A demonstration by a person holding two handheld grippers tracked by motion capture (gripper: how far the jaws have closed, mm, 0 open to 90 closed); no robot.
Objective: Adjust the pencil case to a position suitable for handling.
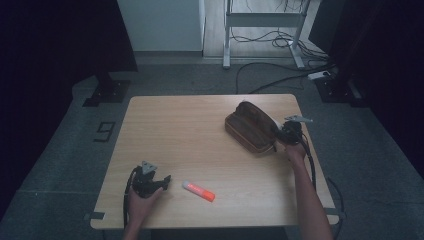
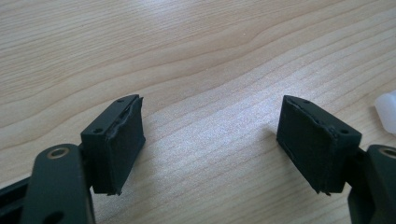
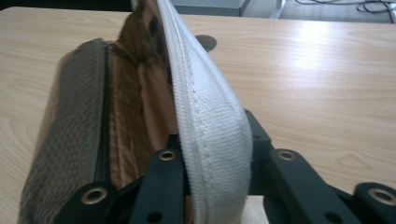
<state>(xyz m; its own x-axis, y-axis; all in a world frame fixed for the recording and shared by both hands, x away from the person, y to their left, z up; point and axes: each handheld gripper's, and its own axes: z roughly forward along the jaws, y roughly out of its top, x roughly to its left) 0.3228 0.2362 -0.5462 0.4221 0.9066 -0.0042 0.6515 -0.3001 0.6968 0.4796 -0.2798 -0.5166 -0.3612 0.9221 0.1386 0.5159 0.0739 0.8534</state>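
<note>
Seen from above, a wooden table point(image 1: 200, 125) carries, from left to right, the left gripper point(image 1: 162, 181), an orange-and-white tube point(image 1: 199, 191), and a brown pouch point(image 1: 251, 127) with the right gripper point(image 1: 278, 137) at its near right end. The left gripper rests low on the near left part of the table, held in the person's left hand point(image 1: 141, 202); in the left gripper view its jaws stand wide apart over bare wood, with nothing between them, and the white end of the tube point(image 2: 386, 111) lies just beside the right-hand jaw. The tube lies flat, near the front edge, just to the right of that gripper. The pouch sits on the far right part of the table, unzipped and gaping. In the right gripper view the jaws are clamped on the pouch's pale, stitched flap point(image 3: 205, 116), which stands upright between them; the brown lining point(image 3: 135, 107) lies to its left.
</note>
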